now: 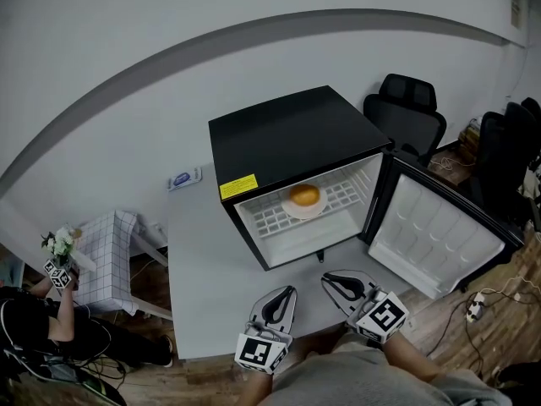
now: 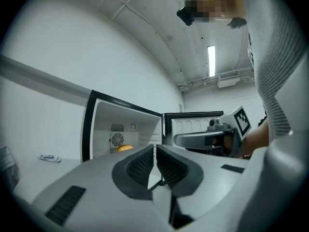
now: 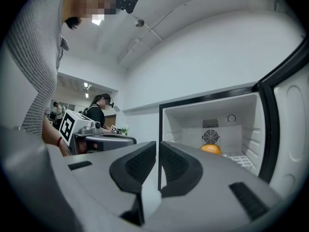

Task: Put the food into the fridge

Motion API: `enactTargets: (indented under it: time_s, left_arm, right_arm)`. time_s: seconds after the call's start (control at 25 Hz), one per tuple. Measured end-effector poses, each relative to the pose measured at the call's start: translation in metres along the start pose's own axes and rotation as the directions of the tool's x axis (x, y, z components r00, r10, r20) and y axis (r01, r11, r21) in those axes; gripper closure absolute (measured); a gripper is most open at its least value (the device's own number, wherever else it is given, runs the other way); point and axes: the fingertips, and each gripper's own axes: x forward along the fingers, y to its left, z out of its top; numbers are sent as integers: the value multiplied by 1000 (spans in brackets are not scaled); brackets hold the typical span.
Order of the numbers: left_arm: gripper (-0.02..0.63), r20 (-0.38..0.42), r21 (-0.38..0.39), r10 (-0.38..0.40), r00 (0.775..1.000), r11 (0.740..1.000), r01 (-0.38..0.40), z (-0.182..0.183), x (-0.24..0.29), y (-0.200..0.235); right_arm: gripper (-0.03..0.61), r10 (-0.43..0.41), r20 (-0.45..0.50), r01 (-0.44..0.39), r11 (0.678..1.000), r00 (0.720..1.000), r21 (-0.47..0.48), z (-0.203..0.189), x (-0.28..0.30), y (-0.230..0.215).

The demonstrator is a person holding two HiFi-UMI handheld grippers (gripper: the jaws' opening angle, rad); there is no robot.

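Note:
An orange bun [image 1: 304,195] lies on a white plate [image 1: 293,209] on the wire shelf inside the small black fridge [image 1: 287,138]. The fridge door [image 1: 435,231] hangs wide open to the right. Both grippers sit low over the grey table [image 1: 199,260], in front of the fridge. My left gripper [image 1: 285,293] is shut with nothing in it, and my right gripper [image 1: 331,279] beside it is shut and empty too. In the left gripper view the bun [image 2: 124,148] peeks over my left gripper [image 2: 155,148]. In the right gripper view the bun [image 3: 211,149] shows past my right gripper [image 3: 159,144].
A small blue and white packet [image 1: 183,178] lies on the table left of the fridge. Black office chairs [image 1: 412,108] stand behind the open door. A person [image 1: 42,315] sits at far left by a checked-cloth table [image 1: 106,256].

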Motion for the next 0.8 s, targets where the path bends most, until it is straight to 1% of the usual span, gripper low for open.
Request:
enactTargets:
  time_s: [0.2,0.32,0.4,0.56,0.68,0.8]
  left_arm:
    - [603,-11,-4,24,1000,1000,-24,-4,-7,4]
    - [603,-15,-5,32,999,999,-32,-5,-8,5]
    - [603,-15,-9,37,999,999,-38,-5,-7,7]
    - [603,-14,-20,44,999,999,-44,-8,-1,12]
    - [603,-19,-28,42,999,999,-42,-10,4,14]
    - [603,-27,-30,33,999,999,-34,-13,8,12]
  right_arm:
    - [560,-3,-25,1,998,1000,-67,-1,10,-18]
    - [554,10,-57,-16,993,998,-118,-2,22,-26]
    - [540,27,-97,-42,988,995,-148,-5,29,-28]
    - [508,40,-127,-64,980,991,-187,-6,42,-33]
    - [491,32,-156,-68,971,987,-228,-10,51,-41]
    - [452,4,-167,-50,961,986,-272,-18,62,-56]
